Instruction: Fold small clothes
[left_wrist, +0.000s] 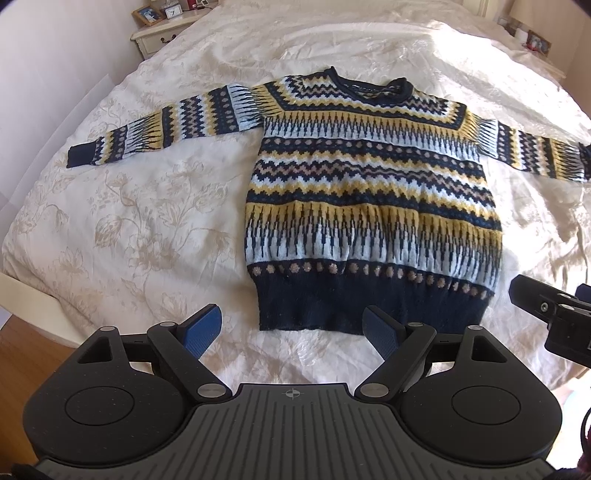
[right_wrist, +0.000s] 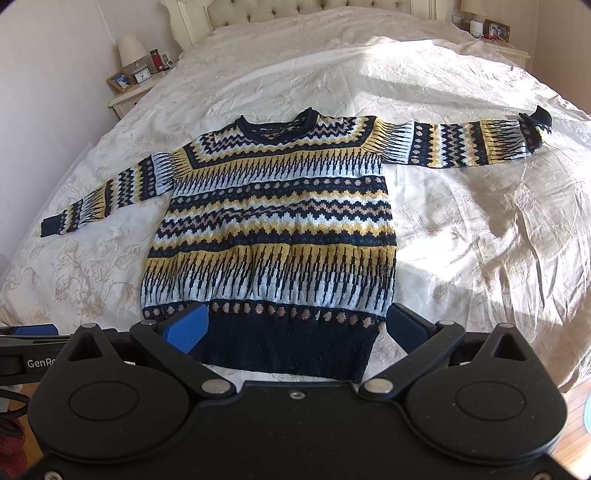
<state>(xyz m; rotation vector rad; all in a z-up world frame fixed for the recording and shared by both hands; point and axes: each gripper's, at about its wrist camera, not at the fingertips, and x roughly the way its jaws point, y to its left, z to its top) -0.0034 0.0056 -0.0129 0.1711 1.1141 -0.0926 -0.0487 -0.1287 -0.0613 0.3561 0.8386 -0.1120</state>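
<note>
A knitted sweater (left_wrist: 369, 177) (right_wrist: 273, 221) in navy, yellow and pale blue bands lies flat on the bed, face up, both sleeves spread out sideways and the navy hem nearest me. My left gripper (left_wrist: 291, 328) hovers open just short of the hem's left corner, nothing between its blue pads. My right gripper (right_wrist: 295, 328) is open over the hem, its pads standing wide on either side of the navy band. The right gripper's black body (left_wrist: 554, 314) shows at the right edge of the left wrist view.
The bed carries a cream floral bedspread (left_wrist: 129, 221) (right_wrist: 480, 221), sunlit on the right side. A nightstand (left_wrist: 166, 29) (right_wrist: 129, 92) with a clock and picture frame stands far left; another nightstand (right_wrist: 495, 37) is far right. Wooden floor (left_wrist: 29, 354) lies beyond the near edge.
</note>
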